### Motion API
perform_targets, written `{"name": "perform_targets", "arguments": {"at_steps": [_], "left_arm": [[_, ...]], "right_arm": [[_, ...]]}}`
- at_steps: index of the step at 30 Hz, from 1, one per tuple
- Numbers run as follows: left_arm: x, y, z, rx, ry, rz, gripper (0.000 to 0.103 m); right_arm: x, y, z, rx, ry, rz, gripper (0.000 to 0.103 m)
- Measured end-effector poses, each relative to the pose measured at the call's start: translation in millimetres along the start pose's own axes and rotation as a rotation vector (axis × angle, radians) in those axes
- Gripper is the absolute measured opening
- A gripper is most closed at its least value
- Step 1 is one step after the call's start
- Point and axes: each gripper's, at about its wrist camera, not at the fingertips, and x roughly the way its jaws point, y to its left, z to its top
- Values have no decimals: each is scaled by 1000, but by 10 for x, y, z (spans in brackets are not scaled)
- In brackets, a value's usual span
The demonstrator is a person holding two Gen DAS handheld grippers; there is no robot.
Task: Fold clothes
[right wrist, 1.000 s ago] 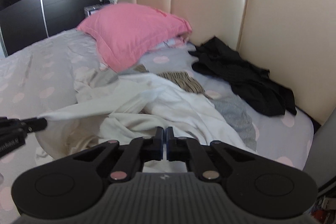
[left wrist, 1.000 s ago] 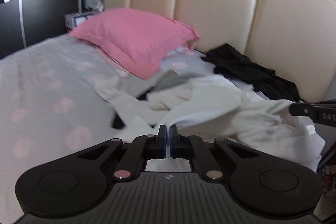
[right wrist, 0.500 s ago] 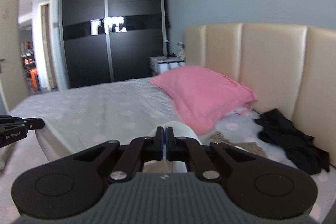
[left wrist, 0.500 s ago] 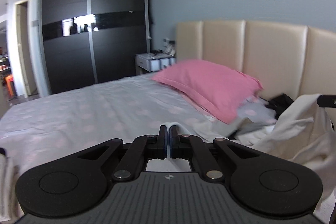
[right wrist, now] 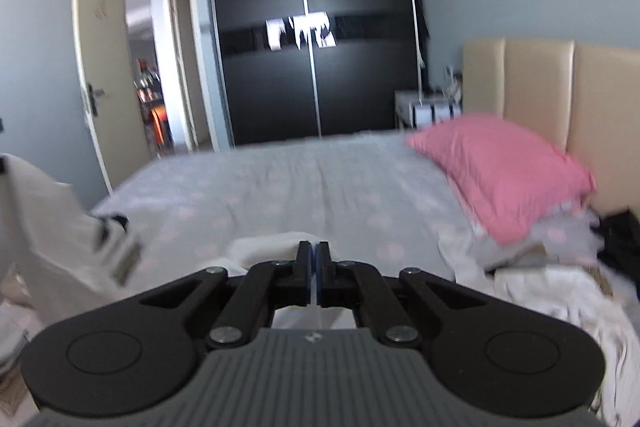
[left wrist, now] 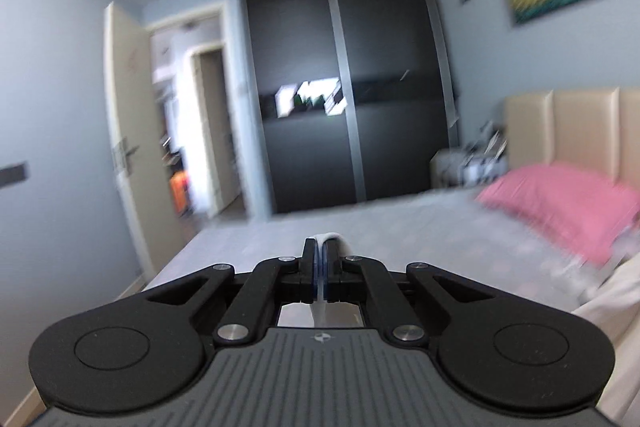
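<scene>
I hold a white garment raised above the bed, stretched between both grippers. In the left wrist view my left gripper point(left wrist: 320, 247) is shut on a thin fold of it, a white edge poking past the fingertips point(left wrist: 330, 237). More of the white garment point(left wrist: 612, 295) hangs at the right edge. In the right wrist view my right gripper point(right wrist: 313, 251) is shut on another part, which bunches just ahead of the fingers point(right wrist: 272, 247). The garment's far end point(right wrist: 52, 227) hangs at the left, a label showing.
The bed point(right wrist: 320, 187) has a grey sheet with pale pink dots. A pink pillow point(right wrist: 500, 167) leans by the beige headboard point(right wrist: 560, 87). A heap of white clothes point(right wrist: 540, 291) and a black garment point(right wrist: 620, 239) lie at the right. Behind stand a black wardrobe point(right wrist: 312, 27) and an open door point(right wrist: 108, 67).
Both grippers rose from the clothes heap with the white garment and swung left, away from the headboard; the views now face the wardrobe and door. The garment hangs lifted between them.
</scene>
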Motion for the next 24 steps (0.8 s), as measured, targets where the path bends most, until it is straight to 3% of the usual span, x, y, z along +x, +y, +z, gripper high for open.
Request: {"name": "perform_targets", "arguments": {"at_steps": [4, 8, 12, 15, 19, 24], "left_arm": [[238, 84, -576, -14, 163, 71, 1], [375, 28, -1061, -9, 269, 47, 1], [466, -40, -1390, 38, 319, -44, 2], [403, -92, -1573, 88, 332, -115, 15], [51, -165, -1963, 176, 331, -248, 29], [-164, -456, -2325, 261, 381, -374, 35]], "right_arm": [[430, -130, -590, -5, 159, -71, 2], [698, -202, -1033, -12, 286, -83, 5], [704, -132, -1253, -84, 299, -82, 14], [666, -87, -1347, -135, 294, -44, 36], [644, 64, -1583, -199, 358, 75, 37], [654, 269, -1935, -233, 486, 179, 37]]}}
